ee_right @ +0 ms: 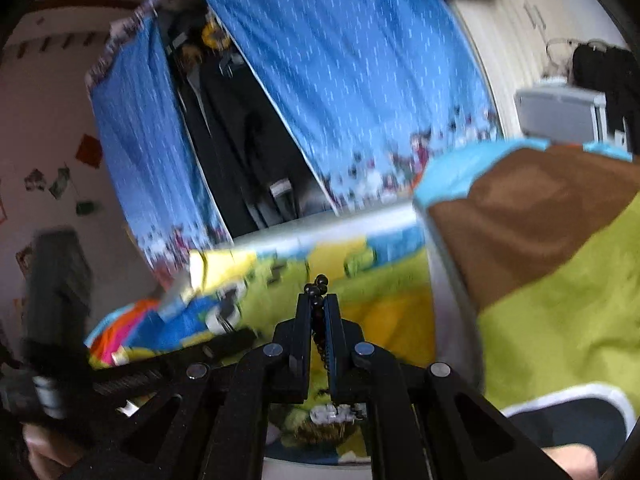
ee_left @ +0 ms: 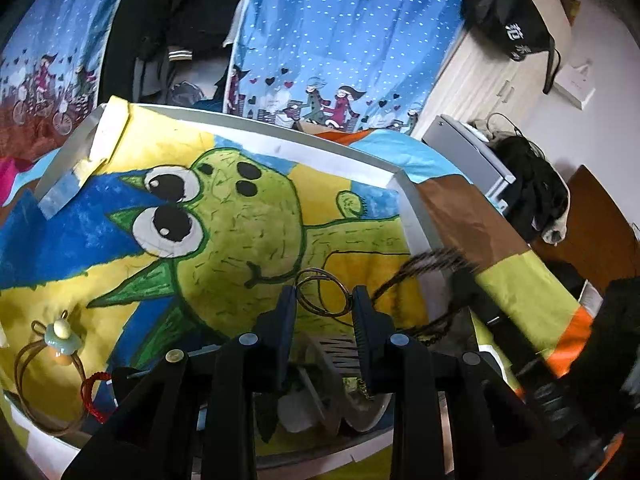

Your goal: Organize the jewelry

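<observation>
1. Centrally, thin wire bangles point(ee_left: 323, 291): dark metal rings, overlapping, held between the two fingertips of the left gripper point(ee_left: 325, 300). The jaws are spread to the rings' width and press their opposite rims. The rings stand tilted over the painted board point(ee_left: 248, 216); their lower arcs are hidden behind the fingers.
2. Beaded bracelet point(ee_right: 317, 286): small round glossy black beads. The right gripper point(ee_right: 318, 306) is pressed together on it, a few beads poking past the tips and the rest of the strand running down the narrow gap, long axis along the fingers. In the left wrist view a dark blurred strand point(ee_left: 424, 264) sweeps at the right edge; detail cannot be made out.
3. Cord necklace point(ee_left: 60, 340): brown cord loops with a pale blue and cream ceramic charm and a red knotted cord, lying on the board's lower left, partly cut off by the gripper body.
4. Round dish point(ee_left: 360, 412) beneath the left gripper, mostly hidden; contents unclear.
5. Board surface: green cartoon creature on yellow and blue, white raised rim.
6. Blue dotted curtain point(ee_left: 352, 28) behind; right wrist view heavily motion-blurred.
</observation>
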`<state>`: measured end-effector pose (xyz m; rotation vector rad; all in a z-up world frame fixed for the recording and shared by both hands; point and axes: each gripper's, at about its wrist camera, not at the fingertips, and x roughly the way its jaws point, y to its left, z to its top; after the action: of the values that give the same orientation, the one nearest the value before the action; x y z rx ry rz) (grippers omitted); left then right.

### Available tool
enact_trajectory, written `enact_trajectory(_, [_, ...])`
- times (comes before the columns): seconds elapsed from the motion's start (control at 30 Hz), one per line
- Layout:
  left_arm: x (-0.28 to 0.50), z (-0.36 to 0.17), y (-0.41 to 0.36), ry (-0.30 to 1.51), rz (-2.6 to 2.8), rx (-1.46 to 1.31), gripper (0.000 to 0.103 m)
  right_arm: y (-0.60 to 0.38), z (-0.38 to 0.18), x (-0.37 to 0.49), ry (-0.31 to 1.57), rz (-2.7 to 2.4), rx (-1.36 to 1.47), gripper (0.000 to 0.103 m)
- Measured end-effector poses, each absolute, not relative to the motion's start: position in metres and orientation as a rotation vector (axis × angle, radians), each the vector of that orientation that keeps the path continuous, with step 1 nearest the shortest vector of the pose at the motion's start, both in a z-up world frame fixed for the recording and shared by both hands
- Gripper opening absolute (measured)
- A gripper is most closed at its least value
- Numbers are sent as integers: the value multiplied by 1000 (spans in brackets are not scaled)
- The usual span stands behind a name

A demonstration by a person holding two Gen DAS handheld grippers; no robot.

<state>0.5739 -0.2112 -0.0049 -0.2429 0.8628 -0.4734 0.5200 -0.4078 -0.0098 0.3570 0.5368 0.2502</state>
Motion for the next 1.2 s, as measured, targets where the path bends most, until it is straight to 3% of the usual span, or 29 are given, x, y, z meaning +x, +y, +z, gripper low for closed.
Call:
enact_trajectory(0.13, [572, -3, -209, 881, -452, -232, 28, -404, -25, 519, 620, 209, 346, 8])
enact_trajectory(0.2, [568, 2, -207, 882, -451, -234, 50, -404, -28, 514, 637, 194, 350, 18])
enact_trajectory(0.27, [560, 10, -201, 860, -456, -250, 60, -406, -26, 505, 638, 176, 352, 40])
enact_trajectory(0.4, [546, 30, -196, 841, -465, -264, 63, -410, -12, 484, 618, 145, 329, 42])
enact_trajectory(0.43, [538, 37, -194, 832, -467, -265, 63, -412, -5, 476, 607, 134, 319, 48])
enact_trajectory(0.53, [514, 56, -192, 783, -478, -255, 76, -414, 13, 453, 563, 120, 296, 61])
enact_trajectory(0.77, [447, 91, -181, 677, -470, -228, 78, -413, 51, 387, 452, 116, 252, 93])
enact_trajectory(0.9, [396, 110, -163, 570, -427, -203, 96, -409, 66, 352, 409, 138, 258, 98])
enact_trajectory(1.2, [309, 120, -126, 475, -321, -120, 96, -377, 84, 286, 336, 160, 171, 103])
